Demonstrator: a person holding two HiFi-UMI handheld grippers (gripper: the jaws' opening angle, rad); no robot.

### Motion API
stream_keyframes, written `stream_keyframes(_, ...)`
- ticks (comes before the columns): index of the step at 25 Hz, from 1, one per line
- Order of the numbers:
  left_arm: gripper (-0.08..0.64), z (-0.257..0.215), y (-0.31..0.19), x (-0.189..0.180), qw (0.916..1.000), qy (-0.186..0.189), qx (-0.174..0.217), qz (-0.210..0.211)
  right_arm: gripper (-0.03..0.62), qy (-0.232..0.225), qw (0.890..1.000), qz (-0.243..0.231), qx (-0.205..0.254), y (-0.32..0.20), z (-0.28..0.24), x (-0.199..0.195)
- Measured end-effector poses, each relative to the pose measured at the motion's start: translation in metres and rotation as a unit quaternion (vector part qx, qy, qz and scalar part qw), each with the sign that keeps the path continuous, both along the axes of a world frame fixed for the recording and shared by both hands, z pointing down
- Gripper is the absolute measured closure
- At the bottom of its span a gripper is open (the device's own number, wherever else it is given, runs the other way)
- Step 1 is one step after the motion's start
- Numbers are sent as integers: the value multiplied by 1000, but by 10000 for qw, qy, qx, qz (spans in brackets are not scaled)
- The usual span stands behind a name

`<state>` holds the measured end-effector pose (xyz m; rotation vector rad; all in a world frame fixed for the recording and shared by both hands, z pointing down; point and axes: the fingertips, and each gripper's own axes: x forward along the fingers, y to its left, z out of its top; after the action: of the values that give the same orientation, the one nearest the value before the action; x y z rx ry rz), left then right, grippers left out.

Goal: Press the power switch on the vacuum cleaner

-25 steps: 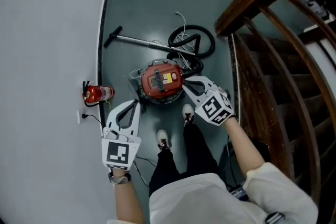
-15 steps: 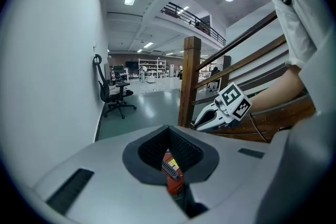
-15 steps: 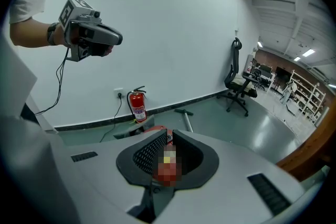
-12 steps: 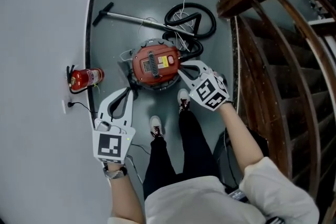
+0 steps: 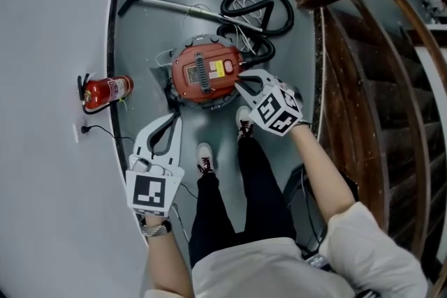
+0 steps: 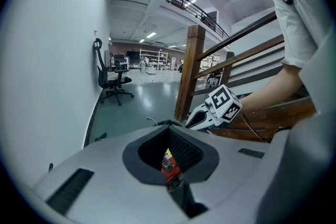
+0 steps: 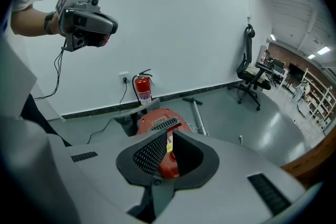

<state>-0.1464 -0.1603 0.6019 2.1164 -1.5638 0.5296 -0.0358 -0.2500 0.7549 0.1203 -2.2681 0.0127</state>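
Note:
The red round vacuum cleaner (image 5: 204,73) stands on the grey floor, with a dark grille and a yellow label on its top. My right gripper (image 5: 238,86) is shut and empty, its tip over the vacuum's right rim; whether it touches I cannot tell. In the right gripper view the vacuum (image 7: 157,122) shows just beyond the jaws. My left gripper (image 5: 175,119) hangs lower left of the vacuum, apart from it, shut with nothing held. A sliver of red vacuum (image 6: 170,173) shows through its jaws.
A metal wand (image 5: 181,7) and a coiled black hose (image 5: 260,7) lie beyond the vacuum. A red fire extinguisher (image 5: 106,89) stands at the white wall, left. A wooden stair railing (image 5: 363,45) runs along the right. The person's shoes (image 5: 204,157) are just before the vacuum.
Both grippers have sunk toward the floor. The right one has kept its tip at the vacuum's right rim, and the left one has stayed to the vacuum's lower left.

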Motion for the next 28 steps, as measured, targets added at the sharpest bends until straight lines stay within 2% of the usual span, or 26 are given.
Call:
stream_keyframes(7, 561, 28, -1, 1, 9998, 0, -206, 13, 560, 168, 9994, -230, -192, -4, 37, -7)
stream_keyframes(15, 561, 69, -3, -2, 9977, -310, -589, -114, 558, 466, 9973, -379, -410, -6, 88, -8)
stream_keyframes(19, 561, 89, -9, 2, 9969, -208, -726, -202, 555, 625, 9962, -355, -485, -11, 108, -8)
stream_keyframes(21, 561, 99, -13, 9, 9967, -153, -781, -135, 485, 714, 9950, -291, -635, -12, 116, -7)
stream_keyframes(22, 561, 103, -14, 12, 9966, -133, -812, -98, 471, 751, 9945, -273, -679, -12, 120, -7)
stream_keyframes(28, 561, 130, -16, 24, 9951, -59, -988, 45, 469, 878, 9932, -332, -691, -8, 139, -9)
